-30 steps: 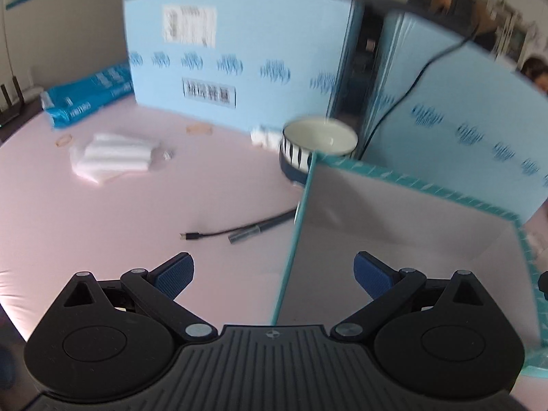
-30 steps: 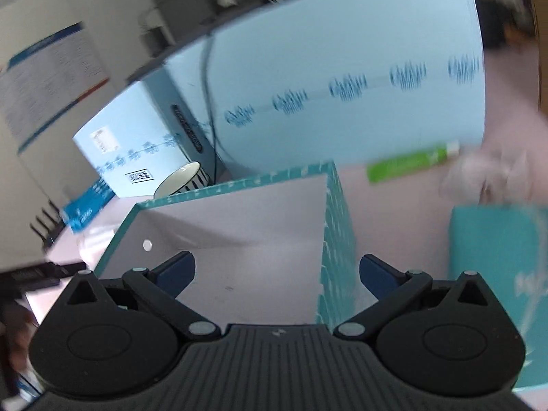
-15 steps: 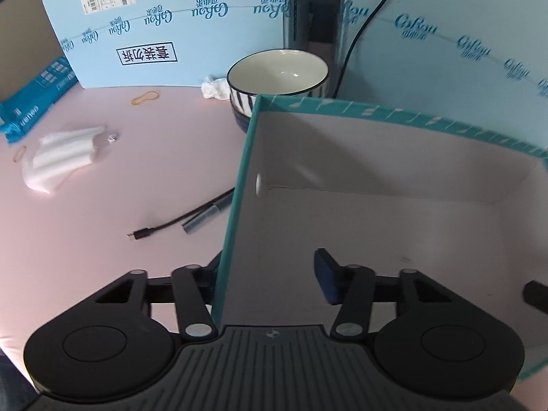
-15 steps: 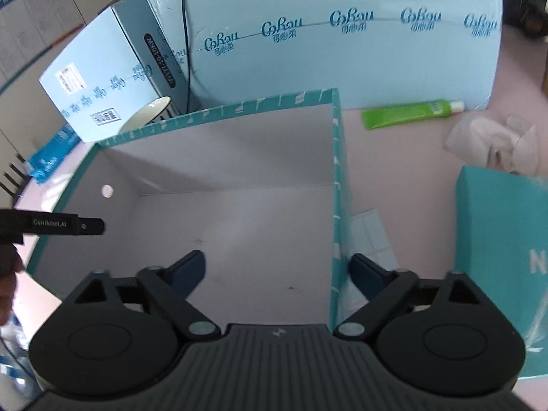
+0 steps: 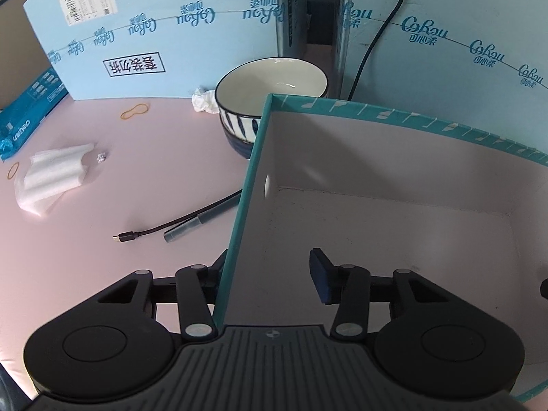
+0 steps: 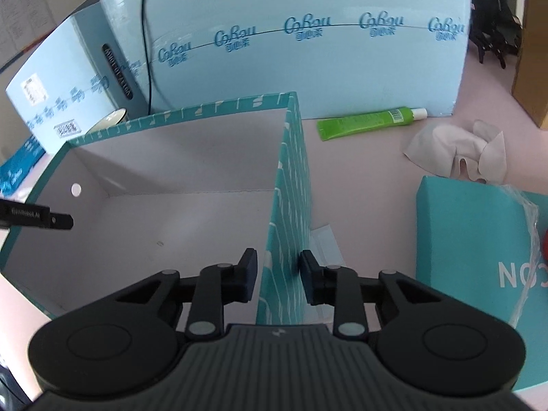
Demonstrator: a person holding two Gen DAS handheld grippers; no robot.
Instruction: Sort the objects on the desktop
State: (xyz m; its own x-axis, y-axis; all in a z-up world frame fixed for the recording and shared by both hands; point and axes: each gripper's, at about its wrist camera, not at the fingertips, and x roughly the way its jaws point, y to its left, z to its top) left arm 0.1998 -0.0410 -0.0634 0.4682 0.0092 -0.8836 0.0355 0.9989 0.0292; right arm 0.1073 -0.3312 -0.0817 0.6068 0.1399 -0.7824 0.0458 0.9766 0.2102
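Note:
An empty teal box with a white inside [image 5: 394,226] [image 6: 171,226] sits on the pink desk. My left gripper [image 5: 270,277] straddles its left wall [image 5: 239,212], one finger outside, one inside, with a gap at the inner pad. My right gripper [image 6: 278,274] straddles its right wall [image 6: 287,212], the pads close to it on both sides. The left finger tip [image 6: 51,221] shows inside the box in the right wrist view.
Left of the box: a striped bowl [image 5: 270,99], a black USB cable [image 5: 150,231], a pen [image 5: 198,221], white foam [image 5: 51,178], rubber bands [image 5: 135,111]. Right: a green tube [image 6: 370,121], crumpled tissue [image 6: 455,150], a teal packet [image 6: 479,257]. Blue panels [image 6: 308,41] stand behind.
Both grippers came down over the box's opposite walls and narrowed their jaws around them. The right gripper has closed in more than the left.

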